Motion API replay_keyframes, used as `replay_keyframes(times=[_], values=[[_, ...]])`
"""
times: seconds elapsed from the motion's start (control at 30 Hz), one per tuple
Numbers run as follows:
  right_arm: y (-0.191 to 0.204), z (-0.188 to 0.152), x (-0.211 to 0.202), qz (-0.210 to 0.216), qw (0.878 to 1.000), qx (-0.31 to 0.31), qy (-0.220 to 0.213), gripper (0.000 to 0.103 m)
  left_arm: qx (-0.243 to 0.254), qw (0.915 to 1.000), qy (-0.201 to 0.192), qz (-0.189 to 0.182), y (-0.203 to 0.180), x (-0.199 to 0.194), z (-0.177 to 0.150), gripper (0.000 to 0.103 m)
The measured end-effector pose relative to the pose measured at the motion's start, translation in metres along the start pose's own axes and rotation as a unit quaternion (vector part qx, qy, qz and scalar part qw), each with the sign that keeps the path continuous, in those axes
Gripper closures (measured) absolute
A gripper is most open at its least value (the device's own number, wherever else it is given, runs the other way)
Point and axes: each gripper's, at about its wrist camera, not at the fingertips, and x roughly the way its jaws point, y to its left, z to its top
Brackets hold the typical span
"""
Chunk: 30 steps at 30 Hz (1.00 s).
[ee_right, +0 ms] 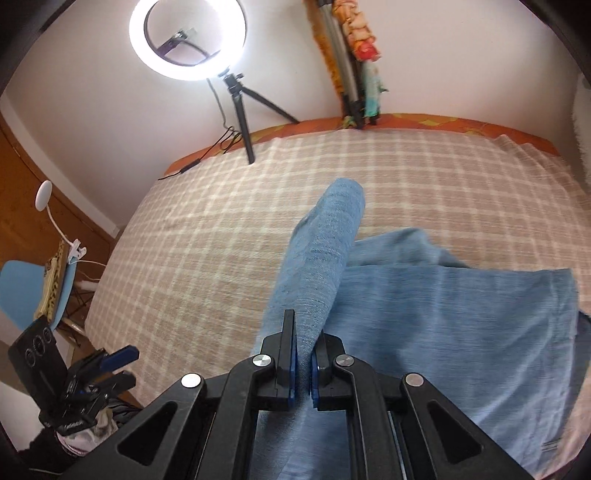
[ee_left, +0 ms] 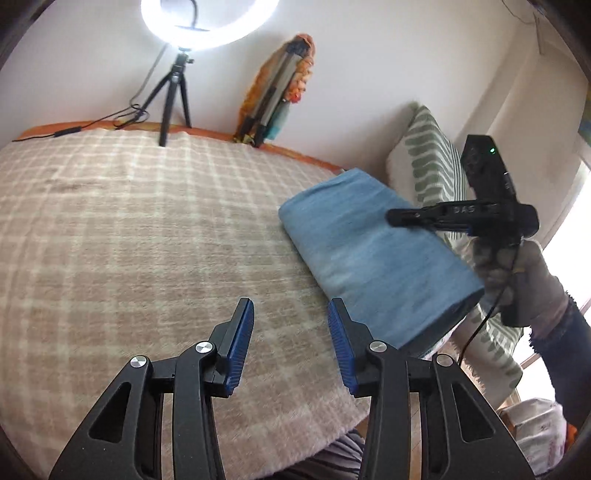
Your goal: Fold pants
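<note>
Checked blanket (ee_right: 207, 258) over bed. Right gripper (ee_right: 303, 363) pinches lifted blue pants (ee_right: 424, 314); left gripper (ee_left: 291, 339) half-open, empty. Carry fold across level, edges matched.

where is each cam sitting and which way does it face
Left wrist: on the left gripper, angled down across the plaid bed toward the wall; its open fingers show, plus the right gripper and a gloved hand.
Right wrist: on the right gripper, angled down at the pants; its fingers pinch a fold of them, and the left gripper shows at lower left.
Shared: bed, pants, ring light.
</note>
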Motion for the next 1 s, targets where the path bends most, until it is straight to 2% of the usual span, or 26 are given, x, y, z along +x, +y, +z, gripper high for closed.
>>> replay_keyframes(times=[0.2,0.47,0.67,0.8,1.0], values=[[-0.040,-0.001,-0.036,-0.067,0.998,-0.007,-0.019,0.100,0.050,0.9982,0.020,-0.026,-0.043,0.033,0.005,0.063],[-0.114,-0.021,-0.084,-0.128,0.989,0.048,-0.051,0.100,0.132,0.9880,0.046,-0.066,-0.118,0.078,0.002,0.063],[-0.176,-0.048,-0.083,-0.142,0.982,0.113,-0.048,0.100,0.175,0.9789,0.075,-0.075,-0.151,0.111,-0.005,0.063],[-0.190,-0.059,-0.070,-0.147,0.982,0.114,-0.040,0.100,0.197,0.9724,0.101,-0.075,-0.163,0.129,-0.017,0.063],[-0.209,-0.067,-0.058,-0.126,0.983,0.131,-0.039,0.098,0.241,0.9607,0.122,-0.064,-0.180,0.139,-0.035,0.063]])
